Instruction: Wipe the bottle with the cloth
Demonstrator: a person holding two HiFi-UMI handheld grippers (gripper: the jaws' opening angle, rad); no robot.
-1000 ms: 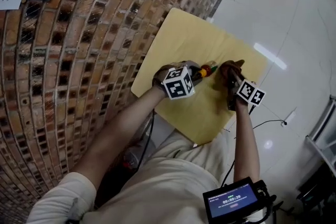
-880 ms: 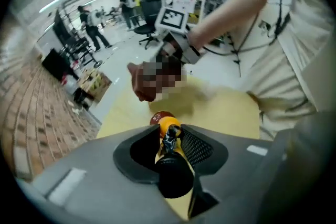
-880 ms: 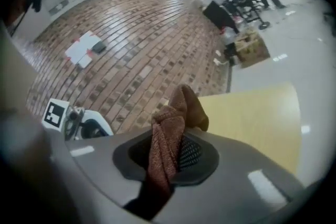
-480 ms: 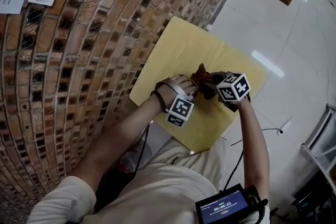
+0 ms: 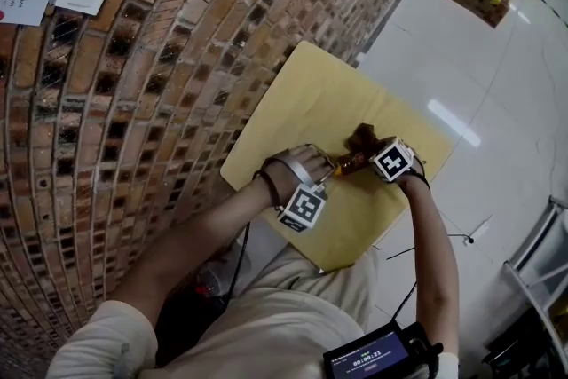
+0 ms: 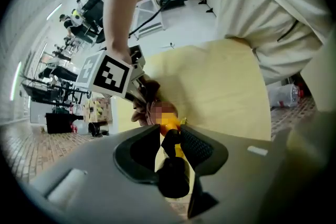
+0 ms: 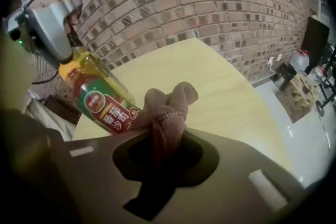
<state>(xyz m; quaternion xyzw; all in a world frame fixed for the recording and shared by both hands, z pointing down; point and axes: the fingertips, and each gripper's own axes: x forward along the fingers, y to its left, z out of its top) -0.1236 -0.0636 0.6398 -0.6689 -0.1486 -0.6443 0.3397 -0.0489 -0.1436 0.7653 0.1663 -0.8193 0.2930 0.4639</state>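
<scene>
The left gripper (image 6: 170, 140) has its fingers (image 6: 198, 145) drawn narrow, clamped on the dark top of the bottle (image 6: 169, 124). The yellow body runs away from them toward 12 o'clock. The right gripper (image 7: 165, 136) pinches the brown cloth (image 7: 169, 107) tight. A bunched knot of the cloth stands out past the fingertips, and a tail hangs back between them.

In the right gripper view the bottle (image 7: 102, 96) lies tilted, its red and green label touching the cloth at about 10 o'clock from the fingers. Its neck climbs further that way into the left gripper (image 7: 50, 29). Whether its base touches the counter (image 7: 226, 81) I cannot tell.

From the head view, the left gripper (image 5: 312, 189) points toward 2 o'clock, with the hand wrapped round it. Its marker cube is turned down toward the person, and the bare forearm reaches in from 7 o'clock. The right gripper (image 5: 383, 157) points toward 10 o'clock, and its forearm rises almost straight from 5 o'clock. The bottle (image 5: 348, 162) lies between the two, with the cloth (image 5: 362, 138) bunched at 11 o'clock of the right cube.

All this sits over the near half of the yellow counter (image 5: 302, 93). A brick wall (image 5: 133, 102) lies at 9 o'clock and a pale floor (image 5: 461, 58) at 2 o'clock.
</scene>
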